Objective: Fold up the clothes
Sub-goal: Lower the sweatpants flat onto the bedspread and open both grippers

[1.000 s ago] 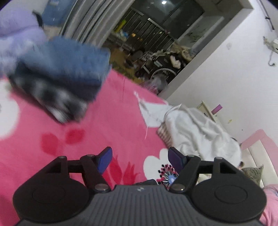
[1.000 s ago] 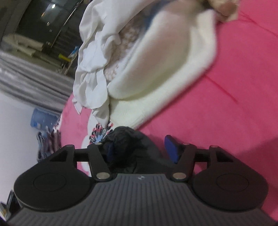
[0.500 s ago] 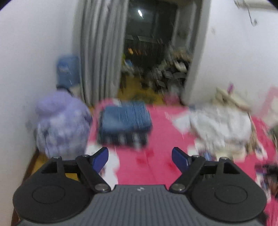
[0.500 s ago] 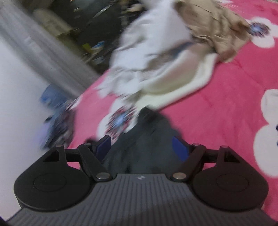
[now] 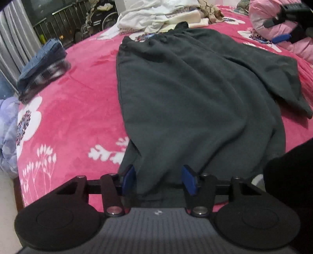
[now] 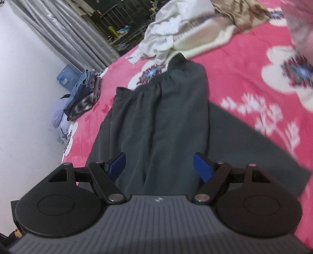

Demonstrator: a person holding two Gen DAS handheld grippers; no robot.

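Observation:
Dark grey trousers (image 5: 195, 88) lie spread lengthwise on the pink flowered blanket (image 5: 78, 97), waistband at the far end. My left gripper (image 5: 158, 178) is low at their near end. Its jaws are closing, with a fold of the trouser cloth between the blue pads, which do not visibly pinch it. My right gripper (image 6: 158, 166) hovers open over the middle of the trousers (image 6: 162, 117), holding nothing. One of its blue pads (image 5: 281, 37) shows at the top right of the left wrist view.
A folded pile of jeans and plaid cloth (image 5: 43, 66) sits at the bed's far left. A heap of white and beige clothes (image 5: 156, 17) lies beyond the waistband. A pink quilt (image 5: 273, 25) is far right, a lilac jacket (image 5: 7, 132) off the left edge.
The left gripper swung from facing the room down to the trousers' near end, and its jaws narrowed. The right gripper pulled back from the bunched dark cloth, which now lies spread out.

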